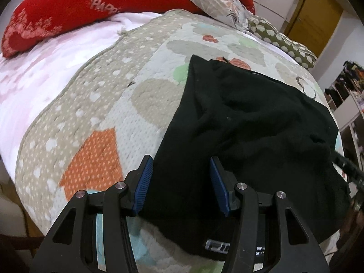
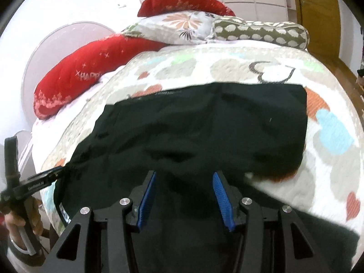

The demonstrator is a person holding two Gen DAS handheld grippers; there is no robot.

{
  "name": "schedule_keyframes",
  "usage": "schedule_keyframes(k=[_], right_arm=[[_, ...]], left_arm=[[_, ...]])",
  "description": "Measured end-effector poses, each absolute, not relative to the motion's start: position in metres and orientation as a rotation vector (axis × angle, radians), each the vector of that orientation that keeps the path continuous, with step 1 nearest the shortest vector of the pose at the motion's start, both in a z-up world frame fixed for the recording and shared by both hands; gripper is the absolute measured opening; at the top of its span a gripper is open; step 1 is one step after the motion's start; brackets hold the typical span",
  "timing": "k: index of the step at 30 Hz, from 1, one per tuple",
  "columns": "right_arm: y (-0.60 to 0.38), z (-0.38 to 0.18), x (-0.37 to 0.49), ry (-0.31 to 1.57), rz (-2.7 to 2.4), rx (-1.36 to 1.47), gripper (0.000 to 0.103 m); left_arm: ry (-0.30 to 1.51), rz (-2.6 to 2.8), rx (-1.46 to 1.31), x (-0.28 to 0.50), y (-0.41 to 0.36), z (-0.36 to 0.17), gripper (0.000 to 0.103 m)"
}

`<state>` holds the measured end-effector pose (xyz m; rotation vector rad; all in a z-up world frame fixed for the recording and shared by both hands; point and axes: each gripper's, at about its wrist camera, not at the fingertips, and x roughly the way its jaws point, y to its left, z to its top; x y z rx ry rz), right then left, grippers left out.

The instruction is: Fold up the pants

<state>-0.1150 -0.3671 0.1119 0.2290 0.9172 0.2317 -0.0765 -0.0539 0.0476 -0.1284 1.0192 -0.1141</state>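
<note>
Black pants (image 1: 250,122) lie crumpled on a patterned quilt, with a white logo (image 1: 216,243) at their near edge. My left gripper (image 1: 180,158) hovers over the pants' left part. Its blue pads (image 1: 143,182) stand apart, with cloth below them and nothing pinched. In the right wrist view the pants (image 2: 204,122) spread wide across the bed. My right gripper (image 2: 184,173) is over their near edge, jaws apart and black cloth beneath. The left gripper (image 2: 45,177), held by a hand (image 2: 25,225), reaches the pants' left corner.
The quilt (image 1: 91,118) covers a bed. Red pillows (image 2: 75,72), a floral pillow (image 2: 177,27) and a green spotted bolster (image 2: 261,31) lie at its head. A wooden door (image 1: 314,6) and shelves (image 1: 350,84) stand at the right.
</note>
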Motion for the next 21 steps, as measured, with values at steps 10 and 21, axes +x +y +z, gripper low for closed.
schedule_keyframes(k=[10, 21], right_arm=[[-0.380, 0.124, -0.060, 0.915, 0.226, 0.220, 0.063], [-0.428, 0.116, 0.015, 0.898, 0.181, 0.206, 0.065]], left_arm=[[0.965, -0.206, -0.195, -0.007, -0.046, 0.077, 0.075], [1.099, -0.260, -0.109, 0.101, -0.078, 0.033, 0.075]])
